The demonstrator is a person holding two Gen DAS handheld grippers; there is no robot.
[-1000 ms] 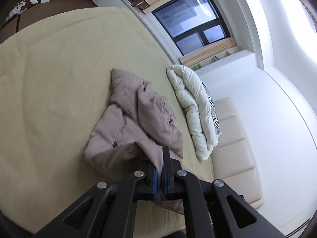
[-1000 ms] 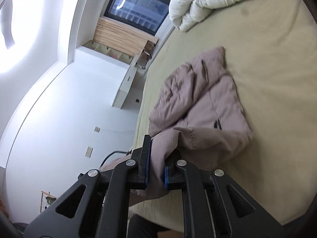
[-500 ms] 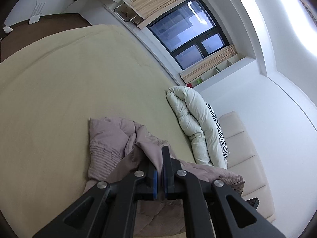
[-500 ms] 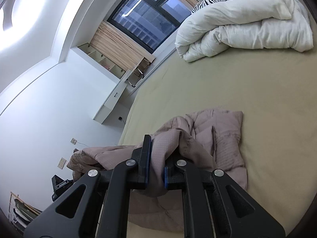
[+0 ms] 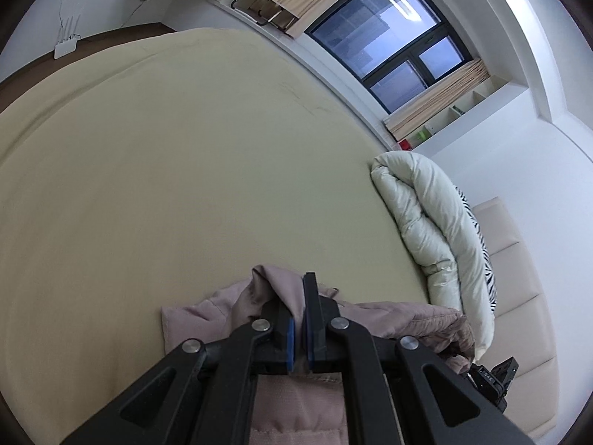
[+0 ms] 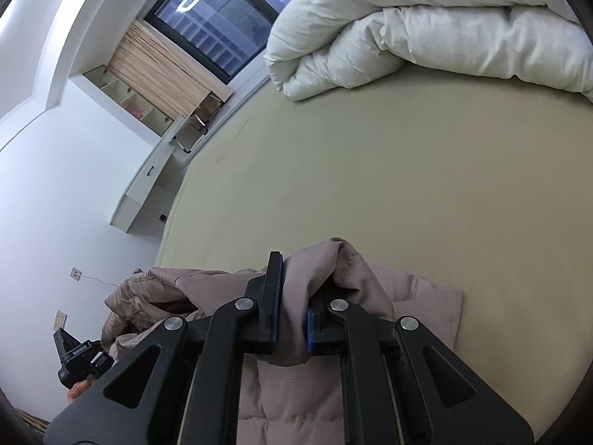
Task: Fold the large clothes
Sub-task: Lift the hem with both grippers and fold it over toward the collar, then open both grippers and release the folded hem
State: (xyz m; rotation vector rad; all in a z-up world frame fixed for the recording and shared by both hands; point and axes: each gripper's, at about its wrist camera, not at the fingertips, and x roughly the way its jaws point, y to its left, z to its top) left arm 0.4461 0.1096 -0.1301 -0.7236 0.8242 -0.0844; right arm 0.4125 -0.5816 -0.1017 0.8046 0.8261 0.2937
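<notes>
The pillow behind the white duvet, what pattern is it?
Black-and-white zebra stripes on the pillow, clearest in the left wrist view.

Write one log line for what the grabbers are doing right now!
left gripper: shut on jacket | right gripper: shut on jacket | bed: underneath

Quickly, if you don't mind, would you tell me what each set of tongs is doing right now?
Left tongs: closed on the pink jacket.
Right tongs: closed on a fold of the same jacket.

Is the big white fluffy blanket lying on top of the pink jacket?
No, the white blanket is bunched up far across the bed, apart from the pink jacket.
</notes>
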